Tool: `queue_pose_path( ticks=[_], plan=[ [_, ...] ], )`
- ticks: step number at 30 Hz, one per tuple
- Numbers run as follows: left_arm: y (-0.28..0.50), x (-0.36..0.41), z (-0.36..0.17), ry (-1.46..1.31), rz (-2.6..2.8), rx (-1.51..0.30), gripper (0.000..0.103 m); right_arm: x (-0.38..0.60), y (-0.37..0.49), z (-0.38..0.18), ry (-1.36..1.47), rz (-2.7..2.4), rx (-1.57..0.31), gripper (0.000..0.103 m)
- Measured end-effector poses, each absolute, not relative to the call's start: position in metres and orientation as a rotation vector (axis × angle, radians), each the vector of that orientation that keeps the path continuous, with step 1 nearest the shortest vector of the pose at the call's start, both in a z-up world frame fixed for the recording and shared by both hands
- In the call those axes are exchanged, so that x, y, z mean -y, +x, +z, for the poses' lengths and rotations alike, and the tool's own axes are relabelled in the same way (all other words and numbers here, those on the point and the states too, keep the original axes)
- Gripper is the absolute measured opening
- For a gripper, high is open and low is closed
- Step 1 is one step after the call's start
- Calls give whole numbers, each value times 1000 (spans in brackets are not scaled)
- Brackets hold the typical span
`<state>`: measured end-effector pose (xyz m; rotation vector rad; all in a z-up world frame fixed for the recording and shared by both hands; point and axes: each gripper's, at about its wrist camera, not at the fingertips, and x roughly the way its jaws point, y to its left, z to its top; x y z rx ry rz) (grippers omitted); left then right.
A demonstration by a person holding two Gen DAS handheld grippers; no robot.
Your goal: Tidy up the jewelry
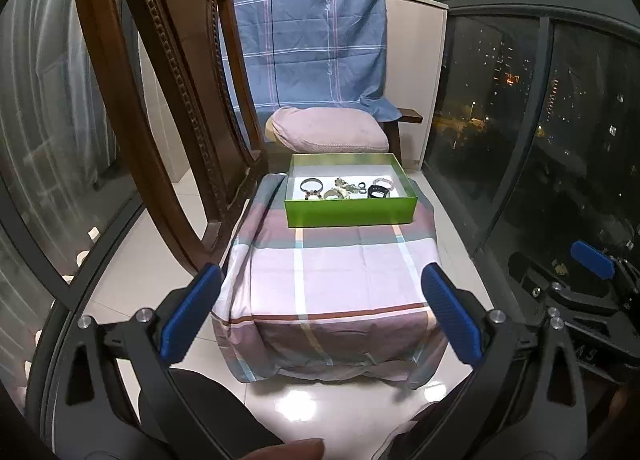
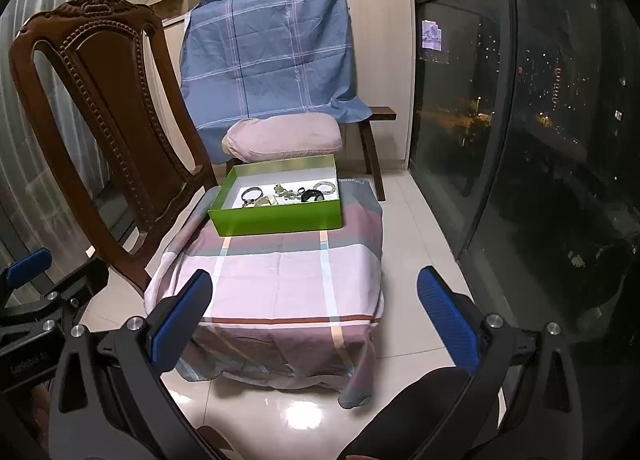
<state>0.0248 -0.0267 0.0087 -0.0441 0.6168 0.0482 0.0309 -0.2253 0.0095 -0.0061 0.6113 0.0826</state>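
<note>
While both grippers hung back from the work, the left gripper point(image 1: 322, 316) stood with its blue pads spread wide and nothing between them, and the right gripper point(image 2: 314, 320) was spread just as wide and equally empty. Ahead of them a low counter lay under a pink plaid cloth point(image 1: 340, 276), and a green box point(image 1: 352, 212) sat on its far end, well apart from both grippers. Inside the box, on its white floor, lay the jewelry: a dark bangle point(image 1: 311, 183) to the left, a pale beaded bracelet point(image 1: 383, 182) to the right, a black band point(image 1: 375, 192) just in front of it, and a tangle of pale pieces point(image 1: 344, 189) between. A carved wooden chair point(image 1: 160, 100) stood to the left of the counter, and a pink cushion point(image 1: 328, 128) rested behind the box beneath a draped blue cloth point(image 1: 308, 44).
</note>
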Motion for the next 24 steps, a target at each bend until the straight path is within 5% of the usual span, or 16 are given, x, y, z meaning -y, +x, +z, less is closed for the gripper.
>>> queue_pose_path(
  ticks=[24],
  plan=[
    [11, 30, 16, -46, 47, -589, 99, 231, 16, 20, -4, 79, -581, 100]
  ],
)
